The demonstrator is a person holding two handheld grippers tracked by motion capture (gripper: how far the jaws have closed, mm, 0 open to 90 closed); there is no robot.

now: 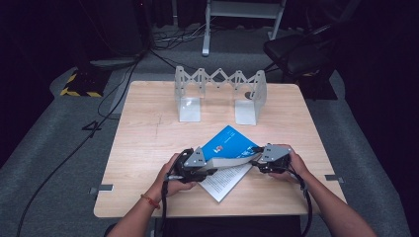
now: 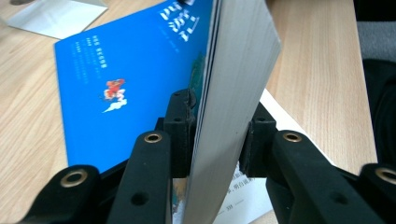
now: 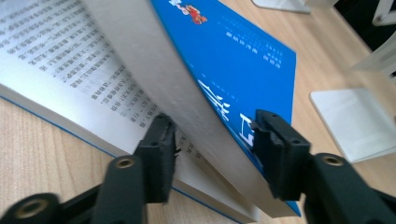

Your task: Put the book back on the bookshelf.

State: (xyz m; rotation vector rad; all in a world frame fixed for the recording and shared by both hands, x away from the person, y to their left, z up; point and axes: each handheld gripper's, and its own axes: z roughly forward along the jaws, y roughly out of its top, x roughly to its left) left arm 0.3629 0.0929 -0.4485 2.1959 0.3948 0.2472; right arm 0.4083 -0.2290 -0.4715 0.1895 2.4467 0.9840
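Note:
A paperback book with a blue cover [image 1: 228, 140] lies open on the wooden table [image 1: 148, 138]. A thick wad of its pages [image 2: 233, 70] is raised off the lower printed pages [image 3: 56, 51]. My left gripper [image 1: 210, 167] [image 2: 219, 126] is shut on that wad, one pad on the blue cover side and one on the page side. From the right, my right gripper [image 1: 254, 159] [image 3: 215, 149] straddles the same wad. One of its pads lies against the blue cover [image 3: 233, 60], the other against the underside of the pages.
A white expanding bookend rack [image 1: 220, 79] stands at the back of the table, with flat base plates [image 1: 189, 108] toward me. Beyond the table are cables on the grey floor and a dark chair [image 1: 296, 49] at the far right.

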